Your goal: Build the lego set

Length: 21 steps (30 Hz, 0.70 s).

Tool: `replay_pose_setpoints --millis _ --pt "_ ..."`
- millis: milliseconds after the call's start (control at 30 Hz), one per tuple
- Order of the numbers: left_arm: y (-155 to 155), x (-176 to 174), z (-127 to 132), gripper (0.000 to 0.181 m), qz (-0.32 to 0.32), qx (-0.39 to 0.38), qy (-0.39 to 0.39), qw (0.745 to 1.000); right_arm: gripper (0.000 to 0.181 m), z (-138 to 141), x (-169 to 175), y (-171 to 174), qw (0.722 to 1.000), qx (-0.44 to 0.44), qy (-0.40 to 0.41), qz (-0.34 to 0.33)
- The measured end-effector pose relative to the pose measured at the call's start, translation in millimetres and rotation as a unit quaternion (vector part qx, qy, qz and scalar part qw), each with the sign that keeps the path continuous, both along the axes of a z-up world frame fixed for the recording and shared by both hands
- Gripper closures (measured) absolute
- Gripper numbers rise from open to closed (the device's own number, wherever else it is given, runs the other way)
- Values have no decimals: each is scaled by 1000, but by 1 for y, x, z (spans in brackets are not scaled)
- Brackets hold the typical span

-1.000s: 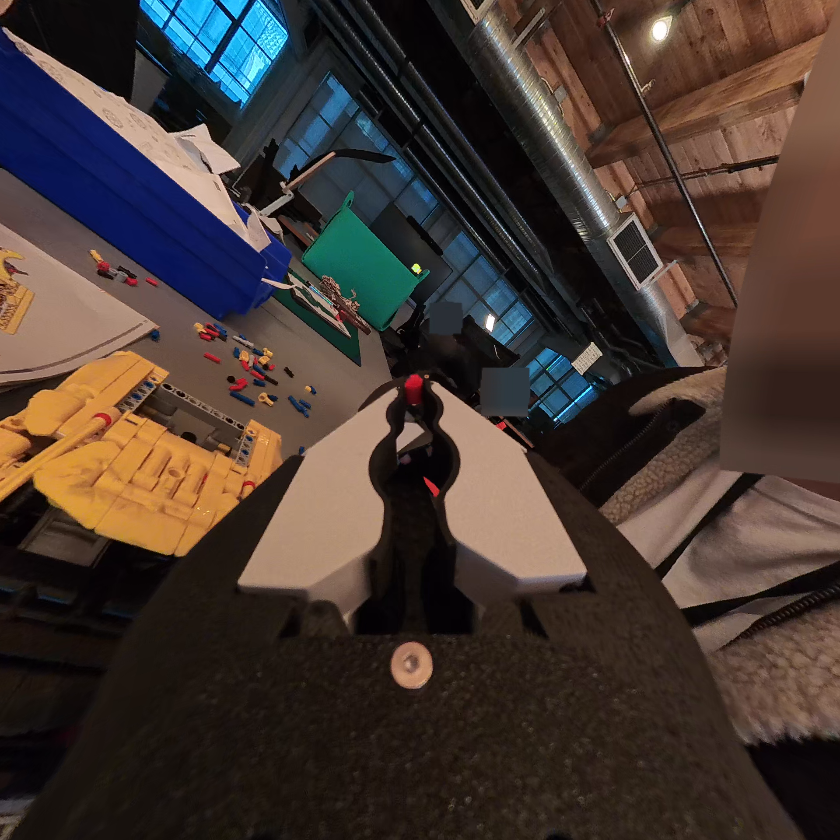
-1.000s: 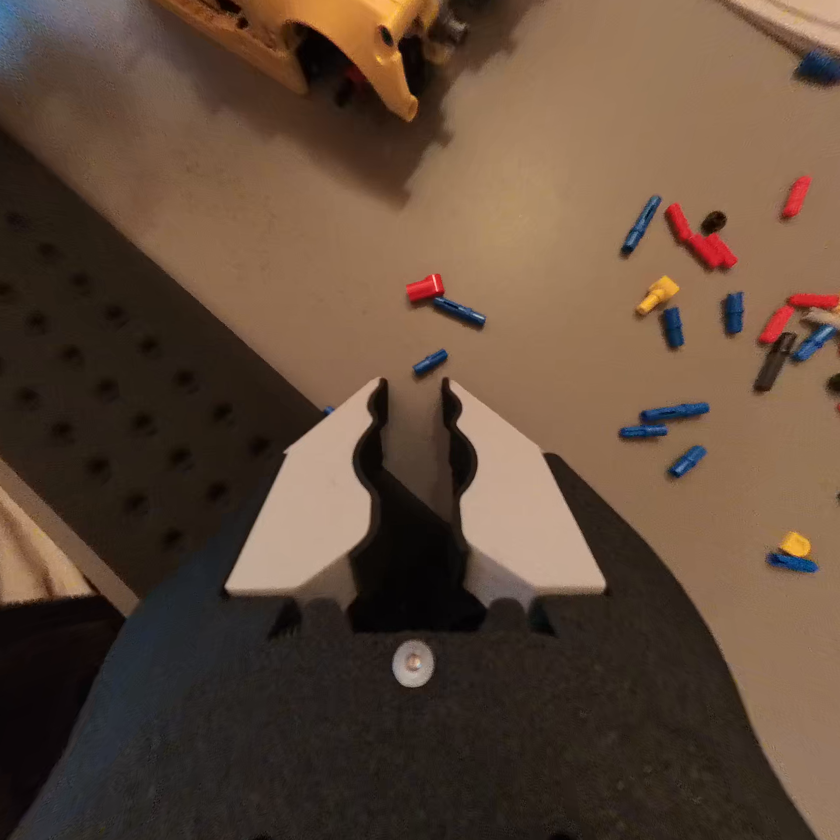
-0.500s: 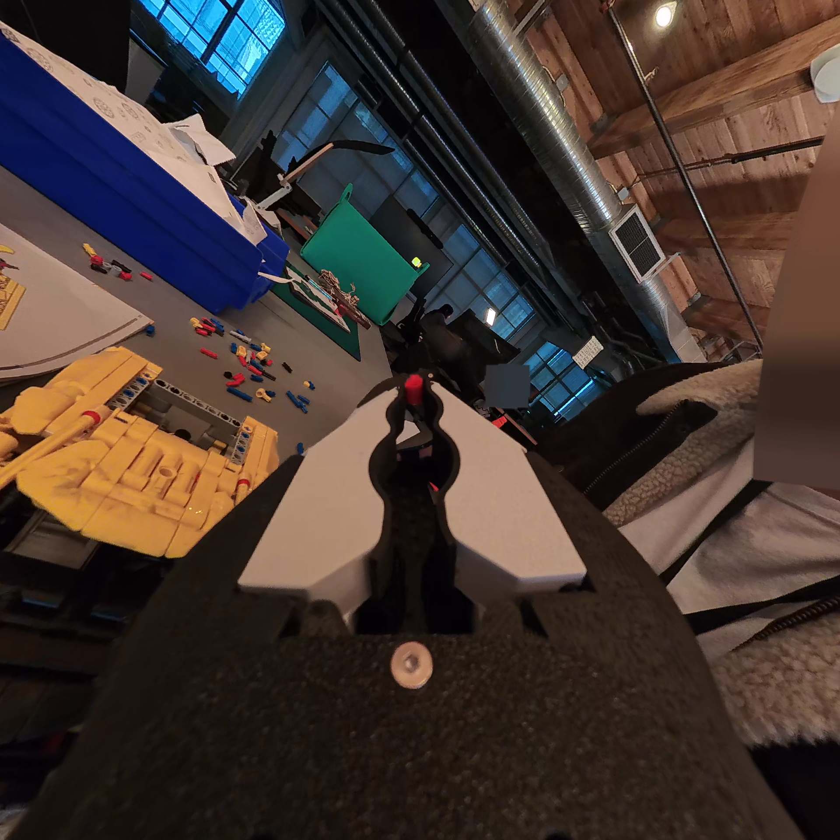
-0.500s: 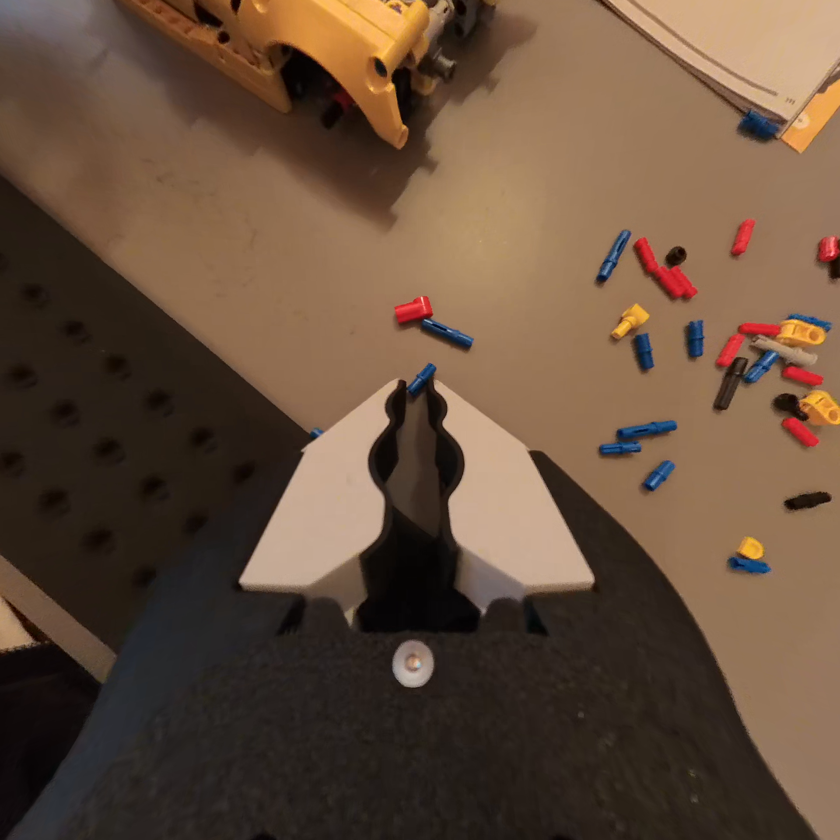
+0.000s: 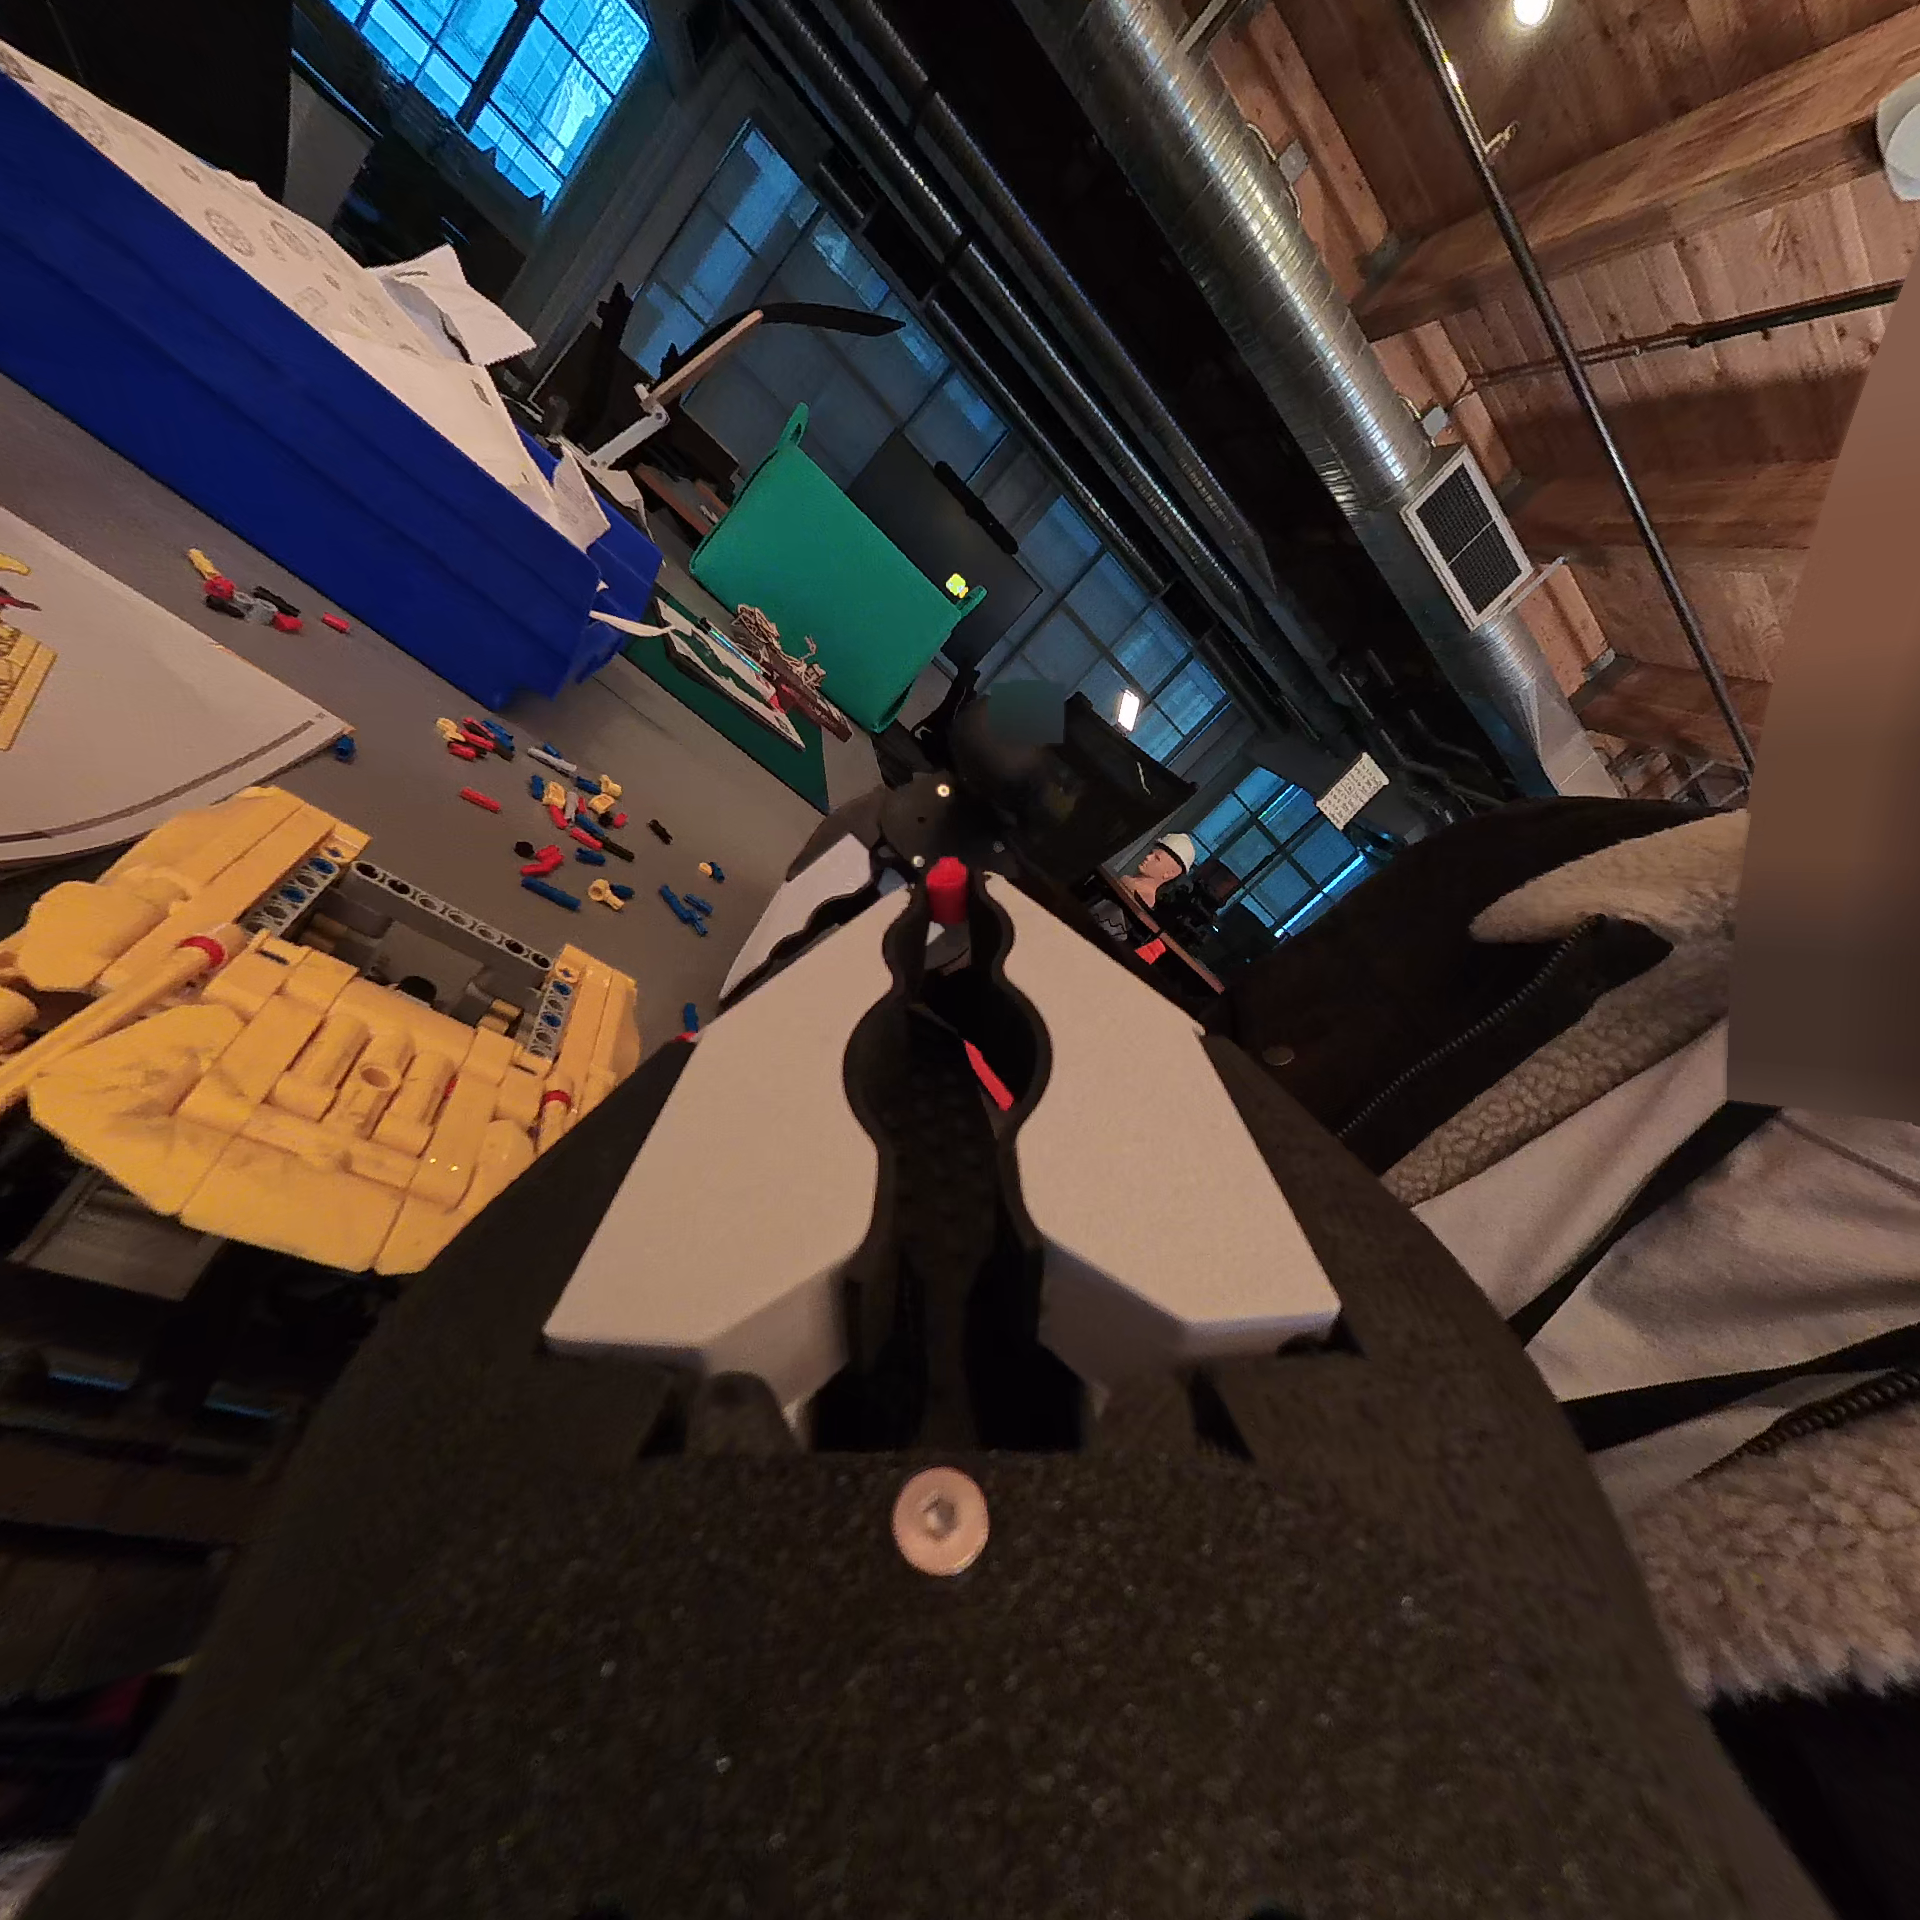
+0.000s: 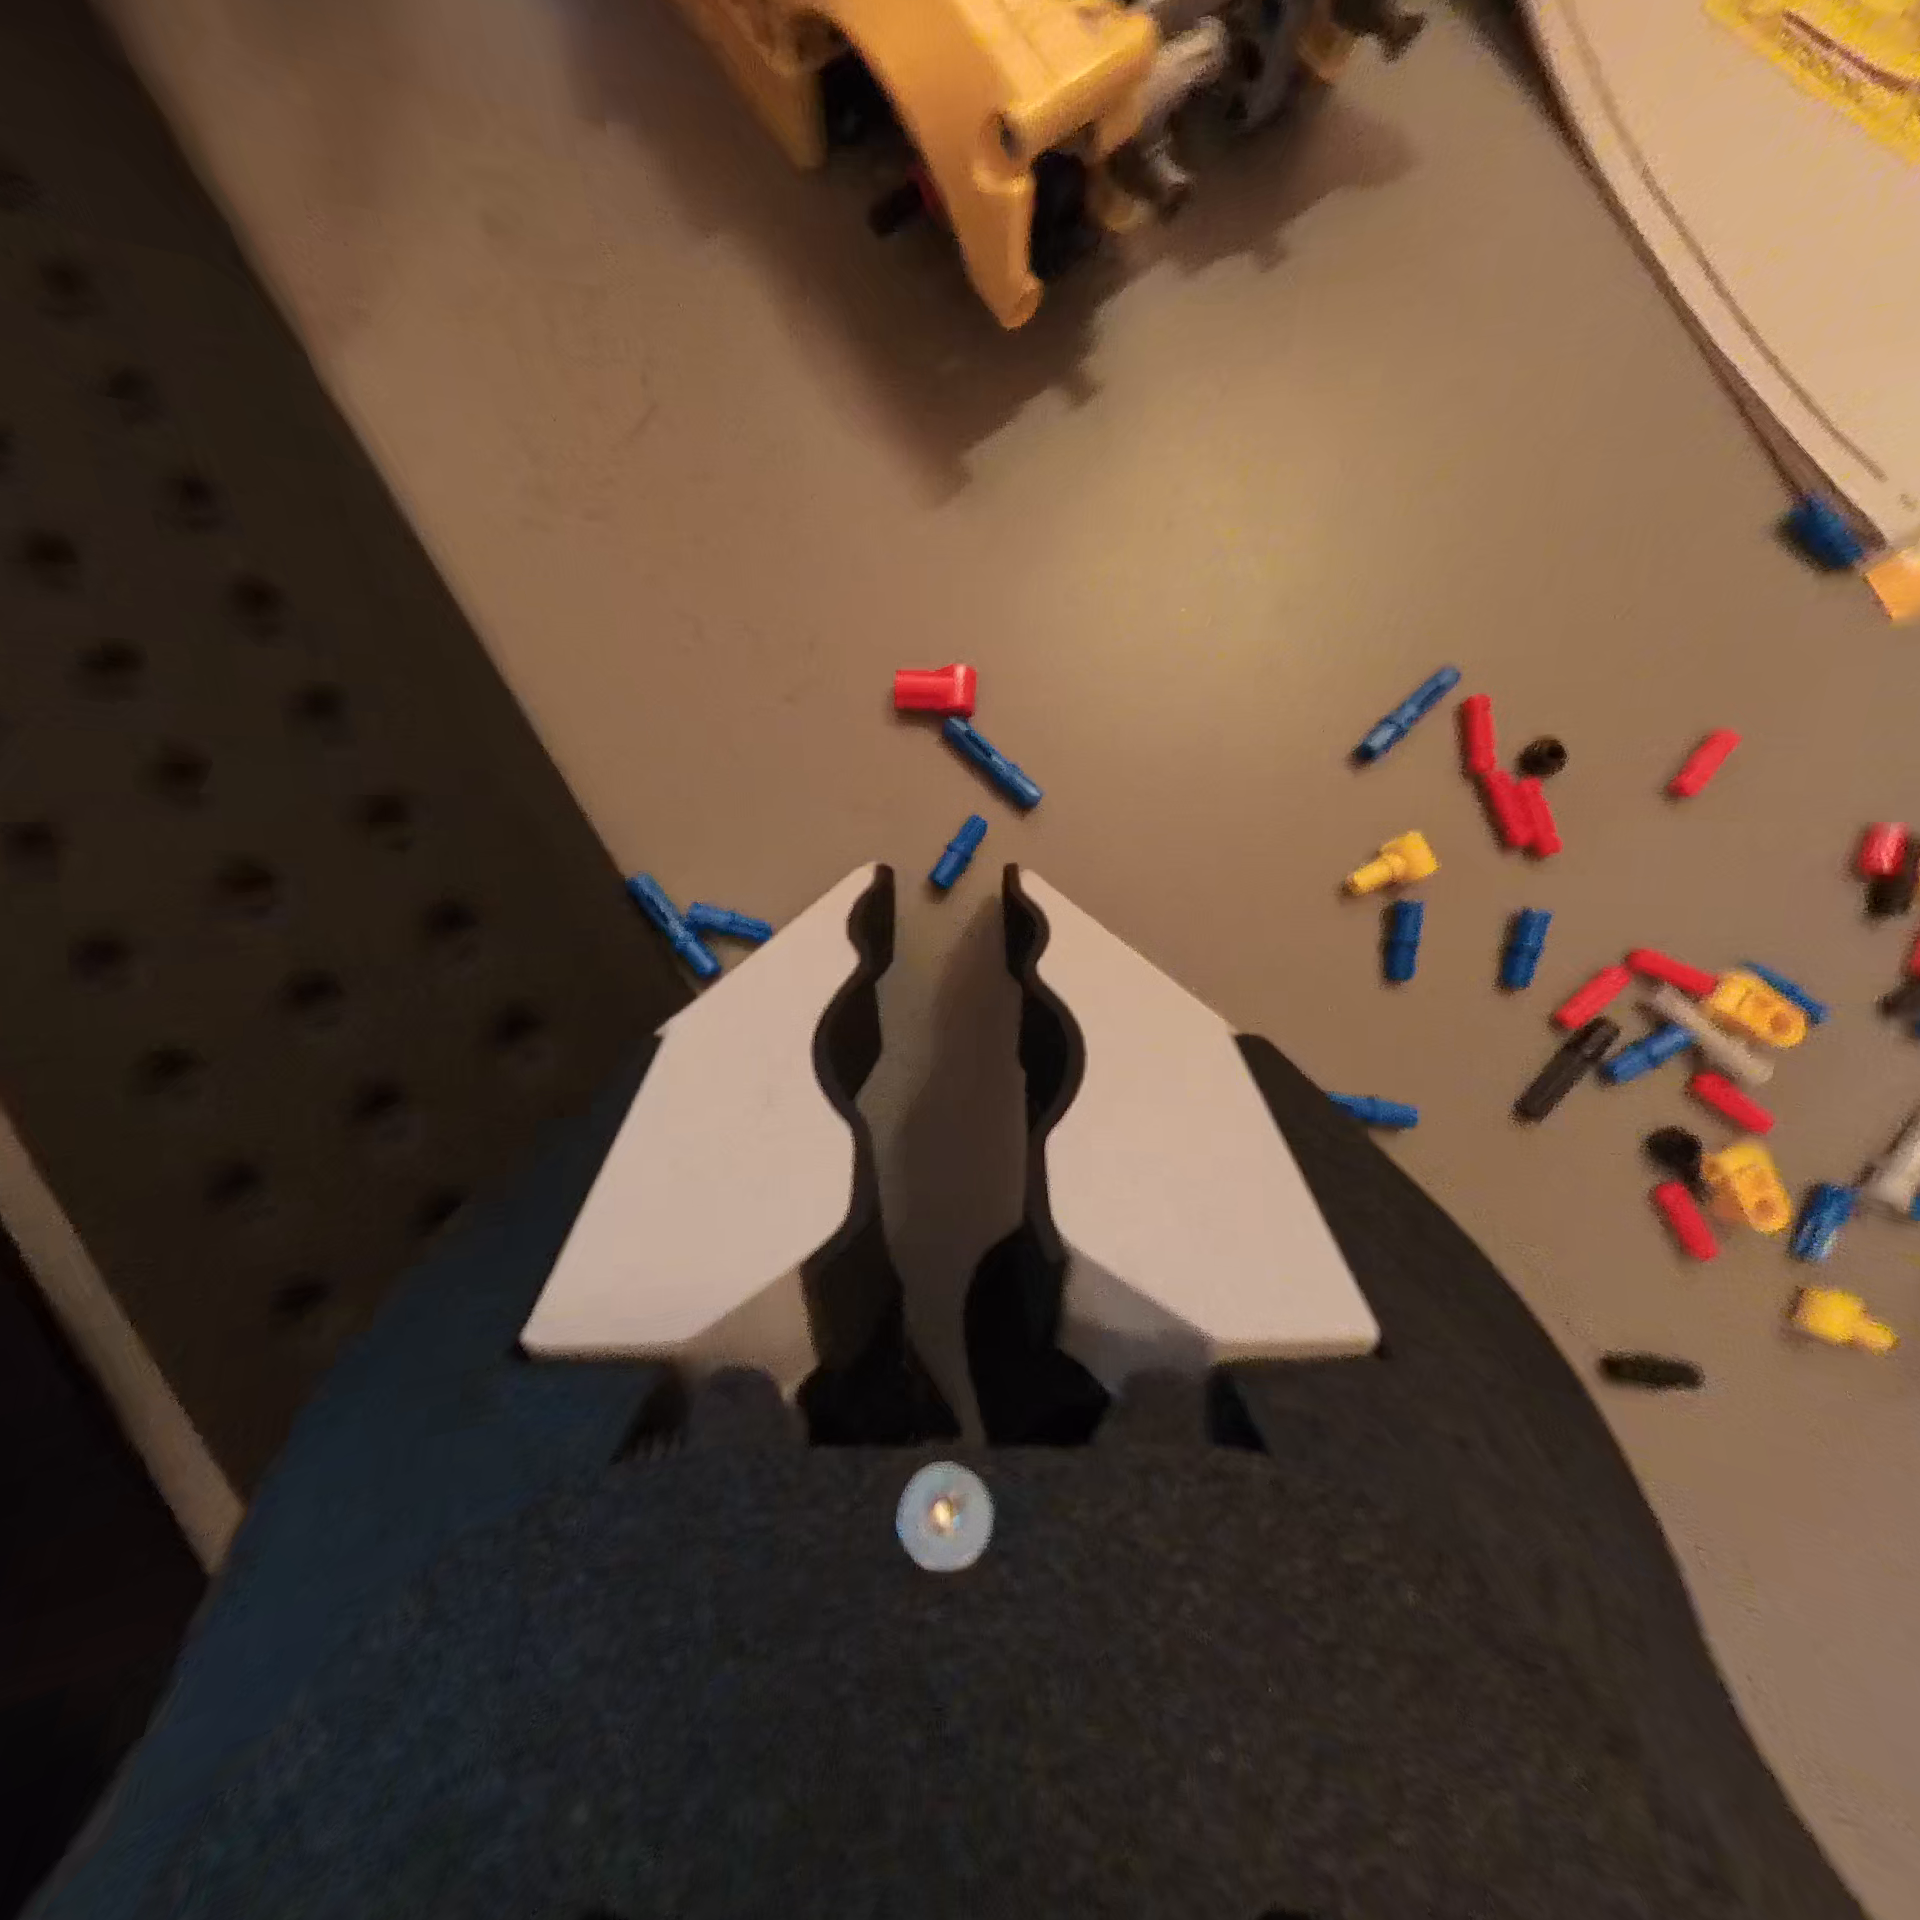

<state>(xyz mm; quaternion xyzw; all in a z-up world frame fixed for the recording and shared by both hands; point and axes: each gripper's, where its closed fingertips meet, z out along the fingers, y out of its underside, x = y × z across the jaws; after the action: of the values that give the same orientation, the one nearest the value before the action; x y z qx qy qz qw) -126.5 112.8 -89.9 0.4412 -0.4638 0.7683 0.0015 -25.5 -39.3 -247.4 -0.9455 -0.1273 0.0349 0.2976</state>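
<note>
Left gripper [image 5: 945, 902] is clamped down on a small red pin [image 5: 945, 891], which pokes out right at the fingertips around the middle of the left wrist view, with the whole thing tilted up toward the ceiling and windows. Right gripper [image 6: 945, 896] has its jaws parted with nothing between them, hanging over the grey table [image 6: 1195, 582]; a short blue pin [image 6: 958, 852] lies on the table just past the tips, in line with the gap, not gripped. A bit further up the frame there's a red connector [image 6: 933, 689] touching a longer blue pin [image 6: 992, 764]. The right side of that view is a scatter of loose pieces [image 6: 1662, 1029], red, blue, yellow and black, all a bit blurry. The half-built yellow lego model [image 6: 997, 135] sits at the top centre of the right wrist view, and in the left wrist view it fills the middle left, lying on the table with a grey beam frame showing in its open top. The instruction booklet [image 6: 1766, 208] is in the upper right corner of the right view. Behind, in the upper left of the left view, a blue bin [image 5: 260, 436] with papers on it, and a green board [image 5: 831, 592] standing further back. A perforated dark mat [image 6: 208, 727] runs down the left of the right view.
</note>
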Motion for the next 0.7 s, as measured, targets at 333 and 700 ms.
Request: replay_pose_setpoints --millis 333,700 --pt "-1 0 1 174 -2 -8 -1 1000 170 -5 4 4 985 24 -1 -170" --pt "-4 -1 1 174 -7 1 -4 1000 176 -5 7 7 990 40 -49 -128"
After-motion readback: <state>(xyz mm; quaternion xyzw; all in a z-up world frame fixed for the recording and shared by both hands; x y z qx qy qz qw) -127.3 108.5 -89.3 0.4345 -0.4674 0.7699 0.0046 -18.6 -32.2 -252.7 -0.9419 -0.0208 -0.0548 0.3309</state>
